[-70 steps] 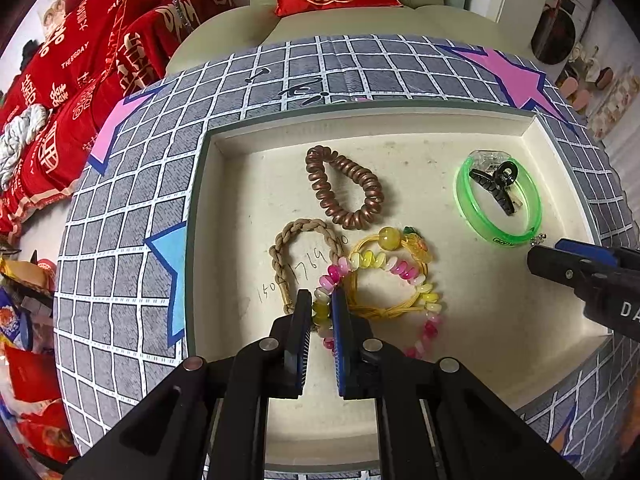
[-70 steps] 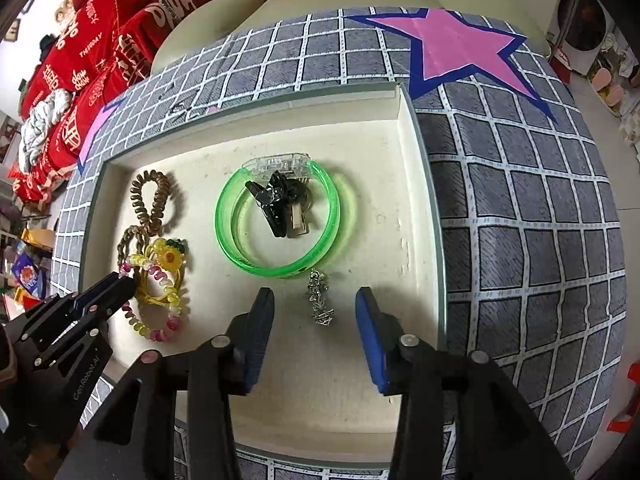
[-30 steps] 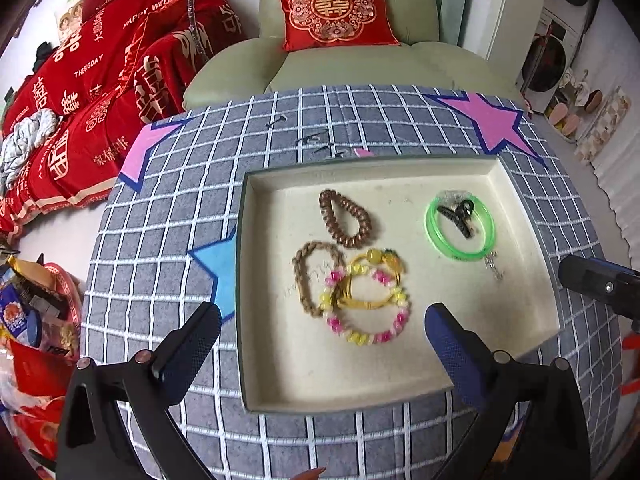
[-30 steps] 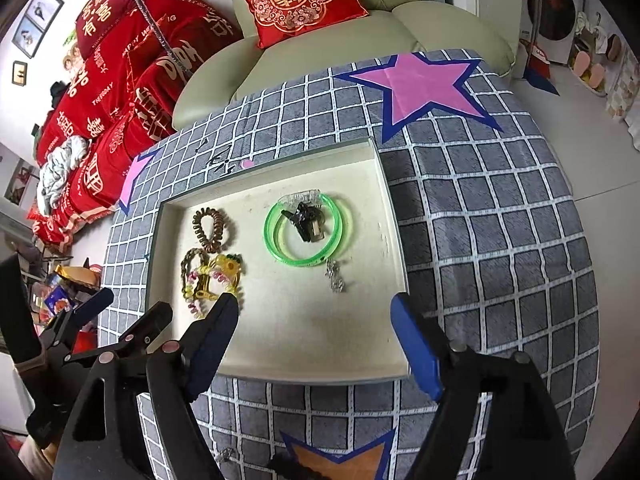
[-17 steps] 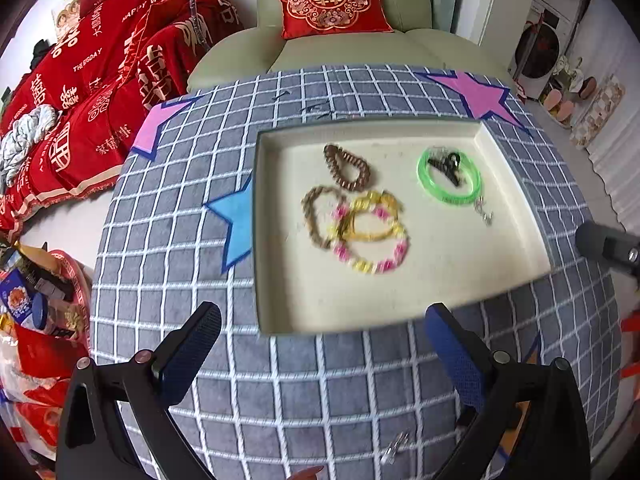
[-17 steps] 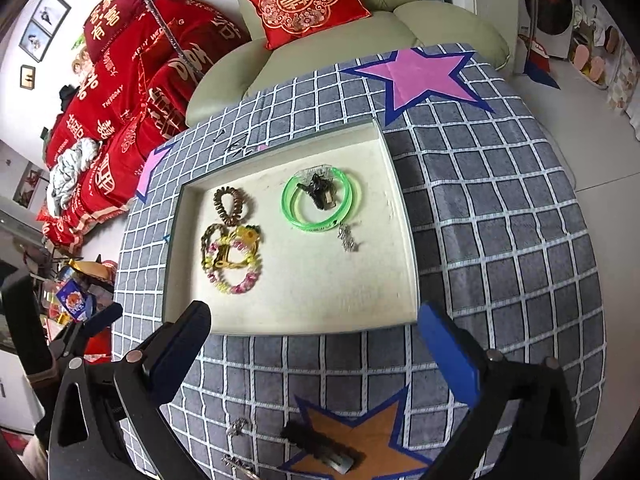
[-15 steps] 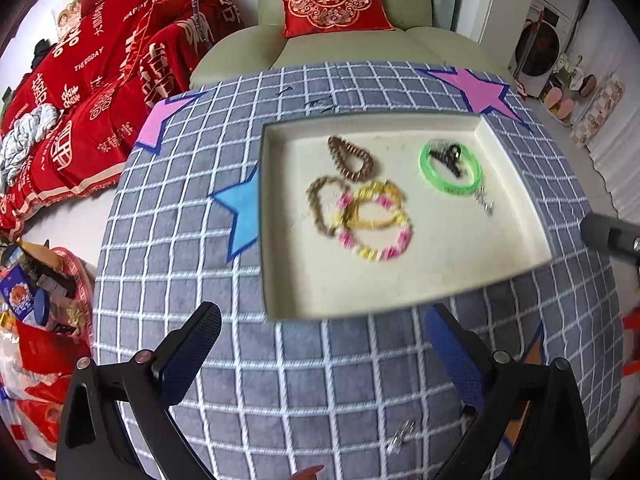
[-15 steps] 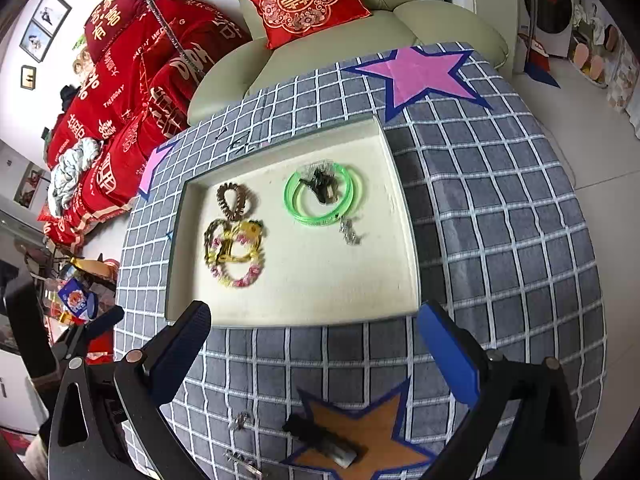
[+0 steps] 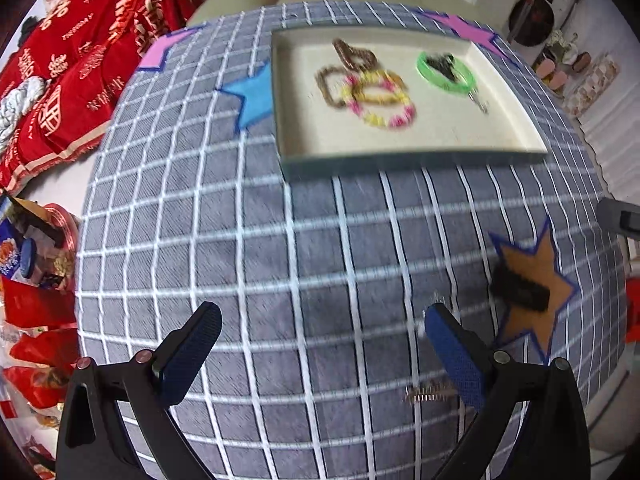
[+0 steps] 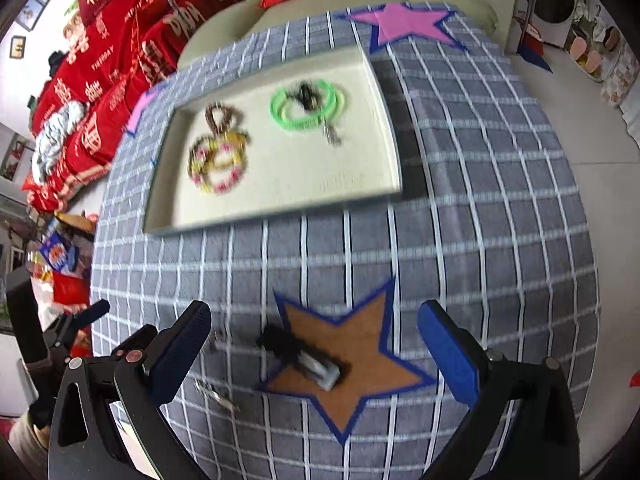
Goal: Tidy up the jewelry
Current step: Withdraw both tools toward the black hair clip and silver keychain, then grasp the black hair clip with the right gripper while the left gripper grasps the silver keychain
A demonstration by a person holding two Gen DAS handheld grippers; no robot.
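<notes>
black hair clip (image 10: 304, 358) lies on the brown star patch (image 10: 360, 356) of the grid cloth on the tabletop (image 10: 460, 240), in the lower middle of the right wrist view, directly between and just ahead of the right gripper (image 10: 310, 344) fingers. its long axis runs diagonally, upper left to lower right of that frame, with a pale metal end at the lower right. so the clip sits askew to the line across the pads, and the wrist probably needs a bit of roll before closing.

right gripper is spread as wide as it goes, nothing between the pads, touching nothing. left gripper (image 9: 320, 344) is also spread wide and empty. in the left wrist view the same clip (image 9: 520, 290) is off to the right of its right finger, outside the jaws, so the right hand is clearly the nearer one.

a small silver pin or hairpin (image 10: 218, 394) lies by the right gripper's left finger, and a blurry comb-like metal piece (image 9: 426, 391) lies near the left gripper's right finger.

tray (image 10: 168, 200) sits in the upper part of both views, well apart from the clip, holding a green bangle (image 10: 308, 108), a beaded bracelet (image 10: 216, 172) and a brown spiral hair tie (image 10: 220, 118). frames are motion blurred.
</notes>
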